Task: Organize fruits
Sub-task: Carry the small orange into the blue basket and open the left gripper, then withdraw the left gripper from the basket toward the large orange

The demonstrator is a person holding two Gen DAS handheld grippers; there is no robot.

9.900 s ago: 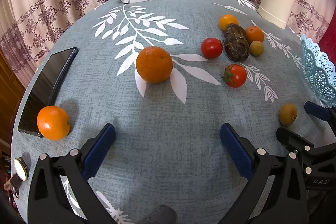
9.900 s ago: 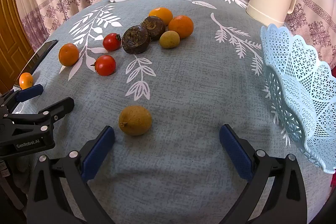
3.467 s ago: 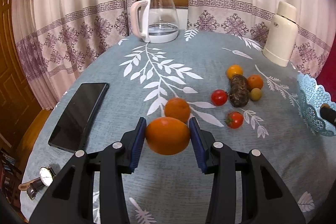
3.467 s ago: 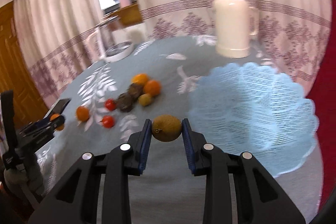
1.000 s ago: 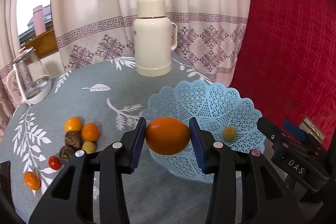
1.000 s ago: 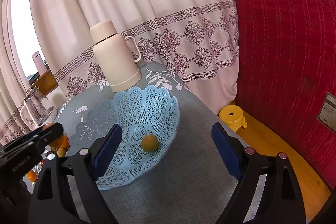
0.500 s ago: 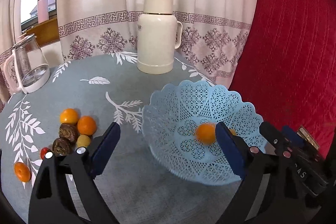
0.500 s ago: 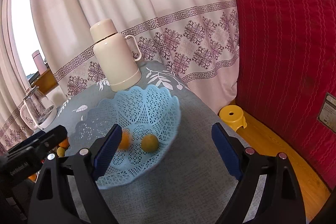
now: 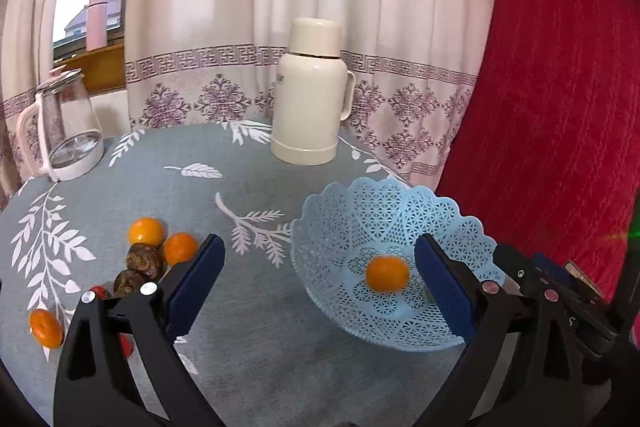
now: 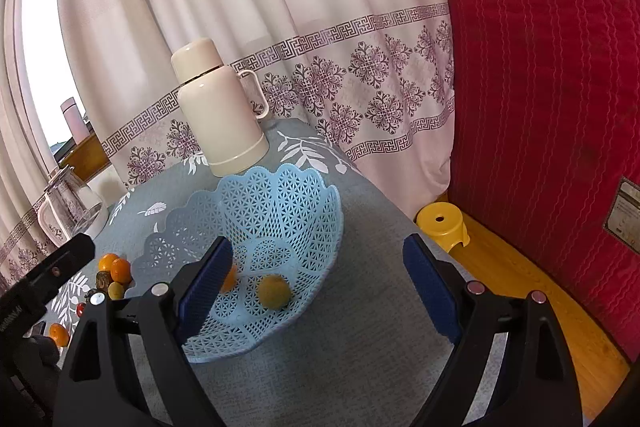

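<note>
A light blue lattice basket (image 9: 436, 215) stands on the grey tablecloth at the right; it also shows in the right wrist view (image 10: 280, 195). An orange (image 9: 387, 274) lies in its middle. In the right wrist view a brownish-yellow fruit (image 10: 274, 291) lies in the basket, with the orange (image 10: 229, 279) partly hidden behind my finger. My left gripper (image 9: 320, 283) is open and empty above the basket's near side. My right gripper (image 10: 318, 291) is open and empty over the basket's right edge. Several fruits (image 9: 152, 251) lie in a cluster on the cloth at the left.
A cream thermos (image 9: 310, 95) stands behind the basket and a glass kettle (image 9: 64, 131) at the far left. A lone orange (image 9: 46, 327) lies near the left edge. A red wall (image 10: 540, 67) and a yellow stool (image 10: 440, 223) are to the right of the table.
My left gripper opened and let go of the orange, which now lies in the basket. The left gripper has drawn back a little. The right gripper has stayed open and nearly still.
</note>
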